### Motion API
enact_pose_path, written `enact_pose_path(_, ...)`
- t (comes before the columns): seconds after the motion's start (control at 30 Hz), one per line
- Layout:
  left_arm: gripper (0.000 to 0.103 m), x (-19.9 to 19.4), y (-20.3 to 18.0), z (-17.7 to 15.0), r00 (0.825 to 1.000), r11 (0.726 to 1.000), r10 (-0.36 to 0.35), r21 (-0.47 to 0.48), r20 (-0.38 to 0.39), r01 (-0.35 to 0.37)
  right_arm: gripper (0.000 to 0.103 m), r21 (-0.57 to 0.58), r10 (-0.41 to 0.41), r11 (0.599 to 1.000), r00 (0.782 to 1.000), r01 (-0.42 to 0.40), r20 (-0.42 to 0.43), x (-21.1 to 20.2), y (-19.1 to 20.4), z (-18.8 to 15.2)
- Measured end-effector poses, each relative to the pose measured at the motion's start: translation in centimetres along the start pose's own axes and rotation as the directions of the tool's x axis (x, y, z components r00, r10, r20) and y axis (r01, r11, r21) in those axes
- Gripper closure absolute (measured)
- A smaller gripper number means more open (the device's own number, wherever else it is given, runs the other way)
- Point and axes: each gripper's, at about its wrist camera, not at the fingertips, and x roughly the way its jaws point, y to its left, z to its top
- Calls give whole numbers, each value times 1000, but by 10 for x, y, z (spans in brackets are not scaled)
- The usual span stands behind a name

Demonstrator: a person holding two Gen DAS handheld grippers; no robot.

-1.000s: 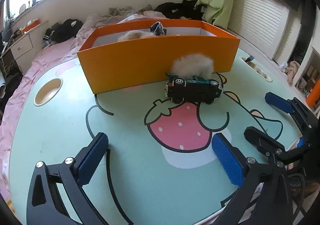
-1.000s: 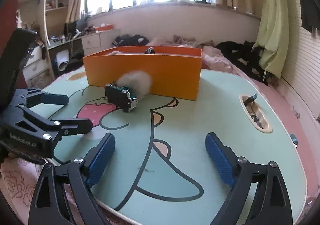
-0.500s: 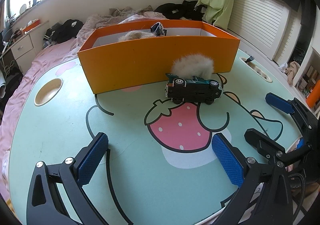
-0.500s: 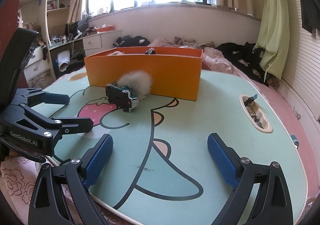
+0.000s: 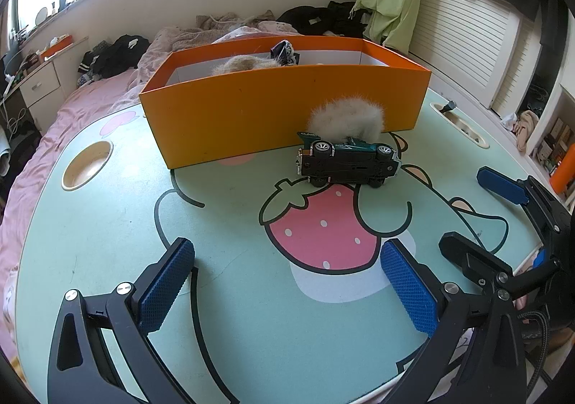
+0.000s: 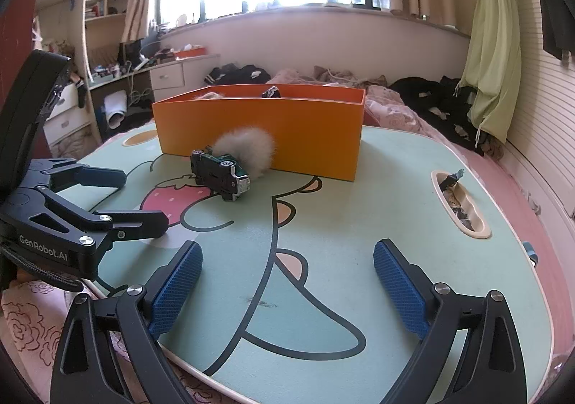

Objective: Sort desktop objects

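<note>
Nothing on the counter (image 5: 107, 296) has shifted; both cameras have only drifted slightly. Left claw (image 5: 287, 292) and right claw (image 6: 287, 282) hang spread wide and empty near the front edge. A dark green toy car (image 5: 346, 161) lies on its side against a fluffy beige pompom (image 5: 346, 118), touching the orange cardboard box (image 5: 251, 124). Best approach low, pinching the car across its narrow body without dragging the pompom.
</note>
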Motion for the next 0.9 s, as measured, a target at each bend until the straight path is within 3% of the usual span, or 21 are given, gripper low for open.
enact_pose_path(0.6, 0, 0, 0, 0, 1000, 1000, 0, 4, -5, 0, 6, 0, 0, 1000, 1000, 0, 1, -1, 1, 0)
enact_pose_path(0.73, 0, 1, -4, 9, 999, 1000, -19, 15, -41, 19, 5, 1, 3, 1000, 1000, -3, 2, -1, 0, -1)
enact_pose_path(0.9, 0, 1, -19, 36, 998, 998, -64, 19, -29, 65, 5, 0, 1, 1000, 1000, -1, 1, -1, 1, 0)
